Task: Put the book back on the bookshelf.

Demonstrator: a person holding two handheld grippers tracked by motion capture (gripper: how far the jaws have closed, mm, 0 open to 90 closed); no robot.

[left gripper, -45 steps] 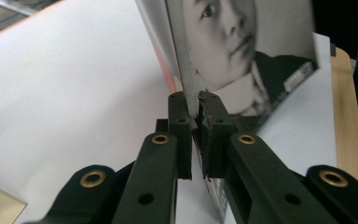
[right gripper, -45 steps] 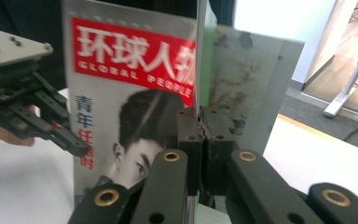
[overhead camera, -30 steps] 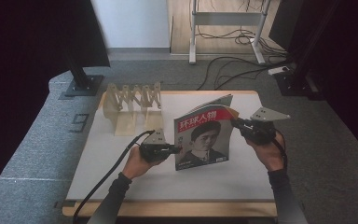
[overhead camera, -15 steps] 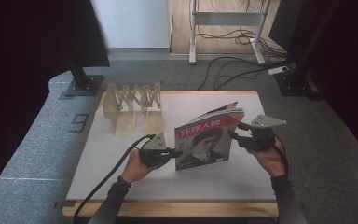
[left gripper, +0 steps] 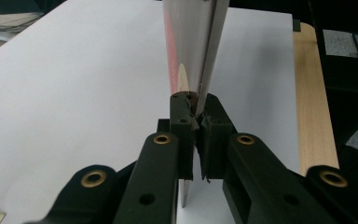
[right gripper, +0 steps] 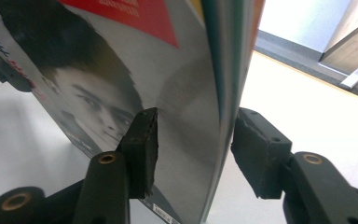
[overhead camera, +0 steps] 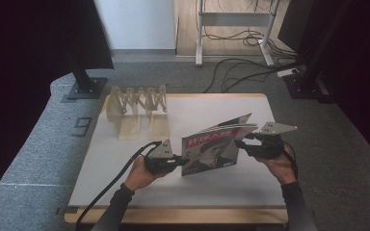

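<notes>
A magazine (overhead camera: 212, 149) with a face and a red title on its cover stands tilted on its lower edge on the white board (overhead camera: 125, 183). My left gripper (overhead camera: 179, 161) is shut on its left edge. In the left gripper view the pads pinch the thin pages (left gripper: 191, 46) at the jaw tips (left gripper: 195, 116). My right gripper (overhead camera: 241, 143) is at the magazine's right edge. Its jaws (right gripper: 196, 140) have just been closing and straddle the cover (right gripper: 121, 70) and page block. A gap shows at the far pad (right gripper: 258, 149).
A wooden folding rack (overhead camera: 137, 103) stands at the board's back left. The table's wooden front edge (overhead camera: 173, 215) runs below the board. A black stand foot (overhead camera: 84, 86) and cables (overhead camera: 236, 72) lie on the floor beyond.
The right gripper let go of the magazine's right edge and sank a little. The magazine has leaned over and sits lower. The left gripper kept its grip.
</notes>
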